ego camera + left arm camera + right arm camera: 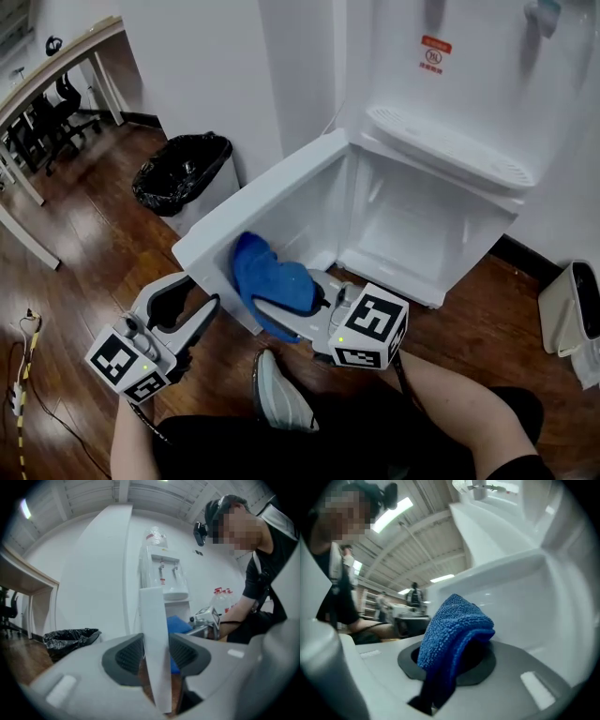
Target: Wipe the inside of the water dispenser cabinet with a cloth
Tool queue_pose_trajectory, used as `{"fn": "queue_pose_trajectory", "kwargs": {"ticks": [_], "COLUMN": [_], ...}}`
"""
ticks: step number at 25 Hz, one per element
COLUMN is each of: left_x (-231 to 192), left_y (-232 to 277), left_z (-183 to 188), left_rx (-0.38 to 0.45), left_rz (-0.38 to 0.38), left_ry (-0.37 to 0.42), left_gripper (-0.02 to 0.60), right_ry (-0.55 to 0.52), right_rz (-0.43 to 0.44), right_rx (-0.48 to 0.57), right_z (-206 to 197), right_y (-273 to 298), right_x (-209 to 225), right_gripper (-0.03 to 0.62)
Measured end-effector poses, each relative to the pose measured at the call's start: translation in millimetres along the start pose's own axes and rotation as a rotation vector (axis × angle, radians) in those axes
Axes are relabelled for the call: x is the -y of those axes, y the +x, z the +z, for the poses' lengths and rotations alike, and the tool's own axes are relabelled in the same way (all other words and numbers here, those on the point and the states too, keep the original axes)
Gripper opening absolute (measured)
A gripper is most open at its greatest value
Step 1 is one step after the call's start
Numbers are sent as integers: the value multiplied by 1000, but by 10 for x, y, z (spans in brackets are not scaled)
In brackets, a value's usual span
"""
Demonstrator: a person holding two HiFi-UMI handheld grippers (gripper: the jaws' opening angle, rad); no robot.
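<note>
— Nearest you, from the head view?
— My right gripper (pixel 298 314), clamped on the blue cloth (pixel 270 278), beside the open door (pixel 281 187), left of the cabinet (pixel 412 225) opening.
— Left gripper view?
— My left gripper (pixel 157 652) pinches the door's edge, pads tight on it.
— Right gripper view?
— Cloth bunched between my jaws, white cabinet wall just beyond.

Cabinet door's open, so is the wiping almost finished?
Done: the door is open, with the left gripper clamped on its edge. In hand: the right gripper grips the blue cloth near the door's inner face. Left: wiping inside the cabinet; nothing shows it wiped yet.
</note>
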State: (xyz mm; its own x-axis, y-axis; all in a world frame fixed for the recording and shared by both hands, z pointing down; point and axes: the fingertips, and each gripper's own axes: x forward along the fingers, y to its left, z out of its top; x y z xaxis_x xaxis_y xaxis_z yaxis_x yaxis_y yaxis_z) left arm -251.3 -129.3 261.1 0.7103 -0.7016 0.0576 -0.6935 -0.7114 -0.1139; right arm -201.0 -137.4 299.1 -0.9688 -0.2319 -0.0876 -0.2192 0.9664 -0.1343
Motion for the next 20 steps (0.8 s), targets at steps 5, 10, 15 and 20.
{"fn": "queue_pose_trajectory", "kwargs": {"ticks": [5,10,15,20], "left_x": [-28,-39,-24,-37], "left_y": [4,-7,-10,-3], "left_z": [-10,-12,-3,-1], "left_rx": [21,17,16,18], "left_rz": [-7,5,0,2], "left_ry": [-46,-51,-46,-42], "left_gripper": [169,169,169,169], "right_ry": [-58,-20,64,119], "right_rz": [232,-166,-710,-992], "right_rx": [-73,-98,-2,100], "right_z": [-155,-306,-66,42], "right_y": [184,-113,-1164,-1956], "right_x": [-717,450,1795,2213], "right_gripper": [87,87,87,87]}}
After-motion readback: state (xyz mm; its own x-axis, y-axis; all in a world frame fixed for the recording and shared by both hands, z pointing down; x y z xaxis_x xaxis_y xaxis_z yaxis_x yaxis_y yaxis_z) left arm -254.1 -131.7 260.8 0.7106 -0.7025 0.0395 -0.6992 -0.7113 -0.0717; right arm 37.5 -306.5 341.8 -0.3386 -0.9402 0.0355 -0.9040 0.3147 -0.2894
